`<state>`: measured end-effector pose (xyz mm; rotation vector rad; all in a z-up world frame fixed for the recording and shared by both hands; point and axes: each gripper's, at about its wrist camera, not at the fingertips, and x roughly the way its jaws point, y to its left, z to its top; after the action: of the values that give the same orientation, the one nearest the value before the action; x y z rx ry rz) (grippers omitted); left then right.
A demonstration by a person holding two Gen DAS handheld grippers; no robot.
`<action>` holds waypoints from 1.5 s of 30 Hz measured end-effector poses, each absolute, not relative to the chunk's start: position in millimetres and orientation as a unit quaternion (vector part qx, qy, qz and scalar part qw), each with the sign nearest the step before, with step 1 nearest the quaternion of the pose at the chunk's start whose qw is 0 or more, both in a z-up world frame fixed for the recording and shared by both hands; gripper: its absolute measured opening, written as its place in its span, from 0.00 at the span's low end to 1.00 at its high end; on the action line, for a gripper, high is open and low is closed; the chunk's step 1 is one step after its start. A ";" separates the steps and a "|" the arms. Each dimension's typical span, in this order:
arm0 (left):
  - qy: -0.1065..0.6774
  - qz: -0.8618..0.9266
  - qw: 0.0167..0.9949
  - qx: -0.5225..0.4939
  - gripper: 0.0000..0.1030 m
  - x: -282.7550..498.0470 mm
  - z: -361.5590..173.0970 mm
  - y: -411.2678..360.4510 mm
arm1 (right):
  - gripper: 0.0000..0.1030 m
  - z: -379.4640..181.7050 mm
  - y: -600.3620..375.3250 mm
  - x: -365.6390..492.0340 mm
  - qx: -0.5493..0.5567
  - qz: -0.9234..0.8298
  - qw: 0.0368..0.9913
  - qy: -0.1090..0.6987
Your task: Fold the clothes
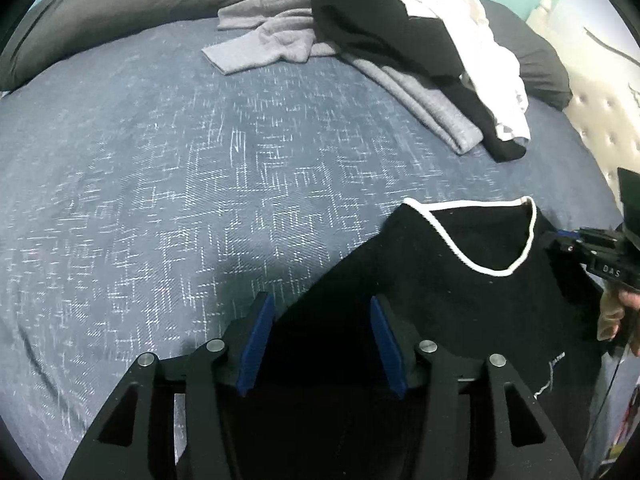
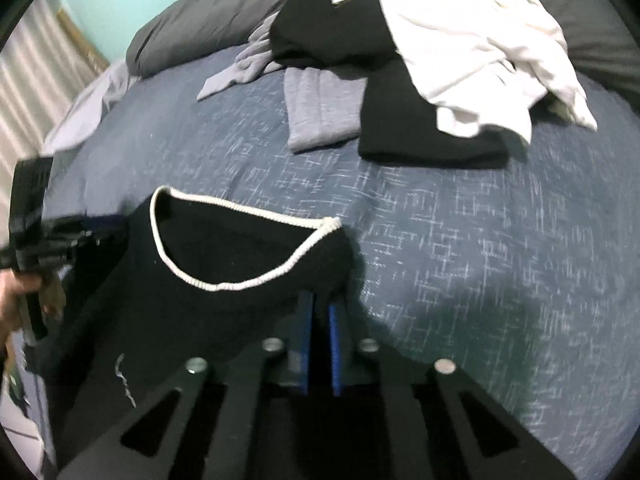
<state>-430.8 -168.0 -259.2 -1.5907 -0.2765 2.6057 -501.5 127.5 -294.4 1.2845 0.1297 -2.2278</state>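
Note:
A black knit top with a white-trimmed neckline (image 1: pixel 472 256) hangs between both grippers above the blue bedspread (image 1: pixel 200 184). My left gripper (image 1: pixel 322 308) has its blue pads wide apart, with the top's shoulder cloth lying between them. My right gripper (image 2: pixel 320 308) has its blue pads nearly together, shut on the other shoulder of the top (image 2: pixel 224 256). The right gripper shows at the right edge of the left wrist view (image 1: pixel 600 256); the left gripper shows at the left edge of the right wrist view (image 2: pixel 44 240).
A heap of clothes lies at the far side of the bed: grey garment (image 1: pixel 272 36), black garment (image 1: pixel 380 28), white garment (image 1: pixel 480 40). Dark grey pillows (image 1: pixel 100 4) line the far edge. A tufted headboard (image 1: pixel 600 128) is at right.

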 end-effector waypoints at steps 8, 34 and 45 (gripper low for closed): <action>-0.052 0.855 0.041 -0.514 0.10 -425.2 -256.1 -157.0 | 0.04 -287.1 101.9 -497.5 0.443 -0.845 0.271 0.129; -0.067 0.875 -0.030 -0.478 0.14 -414.6 -228.7 -171.6 | 0.31 -276.6 207.9 -522.5 0.482 -0.842 0.240 0.044; -0.031 0.873 -0.016 -0.486 0.15 -389.1 -235.2 -148.0 | 0.13 -308.2 177.5 -501.2 0.517 -0.806 0.279 0.072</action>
<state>-389.1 -148.0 -235.2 -1.5420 -0.0979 2.7731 -501.2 177.5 -308.2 1.3867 0.1933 -2.1624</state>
